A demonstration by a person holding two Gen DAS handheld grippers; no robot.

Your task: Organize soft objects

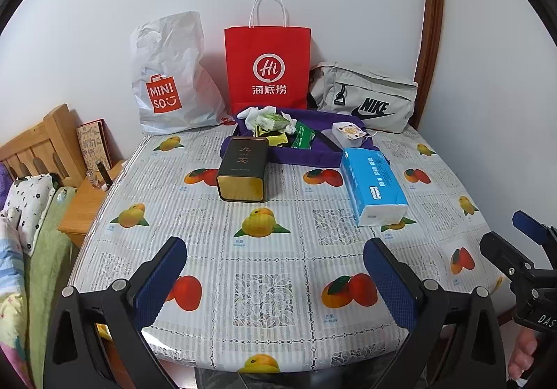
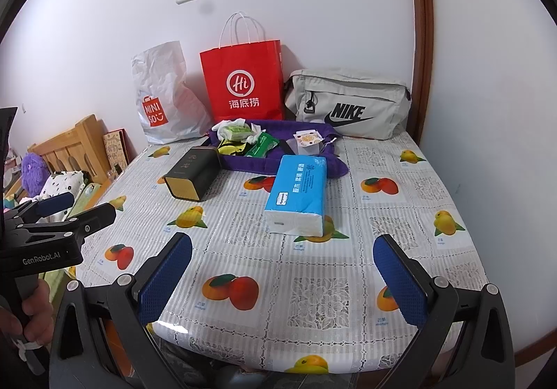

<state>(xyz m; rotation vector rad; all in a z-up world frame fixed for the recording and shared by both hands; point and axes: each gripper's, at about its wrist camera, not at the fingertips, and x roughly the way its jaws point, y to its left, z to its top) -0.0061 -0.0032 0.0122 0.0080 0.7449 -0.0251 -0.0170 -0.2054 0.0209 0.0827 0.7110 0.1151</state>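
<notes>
A blue tissue pack point(image 1: 372, 187) point(image 2: 297, 194) lies on the fruit-print tablecloth point(image 1: 271, 249) point(image 2: 313, 267). Behind it a purple cloth bag point(image 1: 313, 154) point(image 2: 250, 164) lies open, holding green and yellow packets point(image 1: 275, 122) point(image 2: 236, 131) and a small white packet point(image 1: 346, 133) point(image 2: 308, 140). A dark tin point(image 1: 243, 169) point(image 2: 193, 176) lies on its side to the left. My left gripper point(image 1: 275, 281) is open and empty over the table's near edge. My right gripper point(image 2: 282, 281) is also open and empty, to the right of the left one.
Against the wall stand a white Miniso bag point(image 1: 170, 82) point(image 2: 163, 100), a red paper bag point(image 1: 268, 65) point(image 2: 243, 82) and a grey Nike pouch point(image 1: 365, 96) point(image 2: 344, 103). A wooden headboard point(image 1: 38, 145) point(image 2: 69, 145) and bedding are at the left.
</notes>
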